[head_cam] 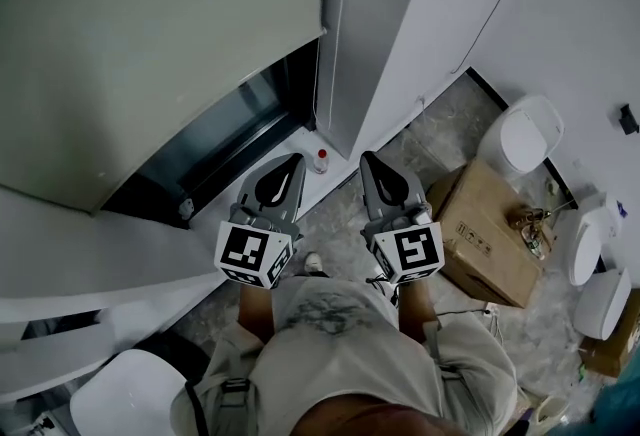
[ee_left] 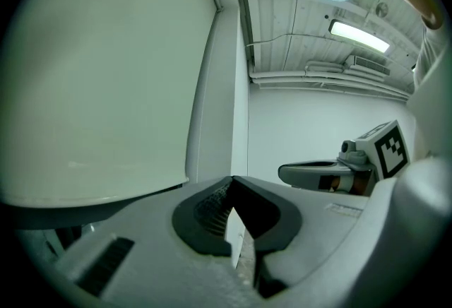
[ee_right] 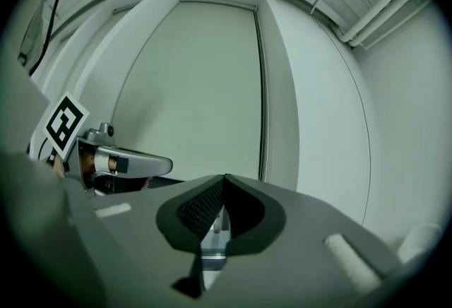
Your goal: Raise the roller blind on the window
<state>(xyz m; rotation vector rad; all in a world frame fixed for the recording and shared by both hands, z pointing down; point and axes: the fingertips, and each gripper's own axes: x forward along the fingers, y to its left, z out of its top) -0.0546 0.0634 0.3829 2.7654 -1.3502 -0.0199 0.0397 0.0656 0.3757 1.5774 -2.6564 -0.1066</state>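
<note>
Pale roller blind [head_cam: 150, 34] is drawn nearly down; cardboard box [head_cam: 480, 229] is shut; left claw [head_cam: 296, 158] and right claw [head_cam: 366, 157] are pressed together, empty.

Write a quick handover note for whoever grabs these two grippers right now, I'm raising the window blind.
Left gripper: shut, empty.
Right gripper: shut, empty.
Both held side by side in front of the window, touching nothing.
Blind: down over most of the window; only a dark strip of glass shows below it. What looks like its pull cord hangs along its right edge.
Done: nothing yet.
Left: grip the cord and raise the blind.
</note>
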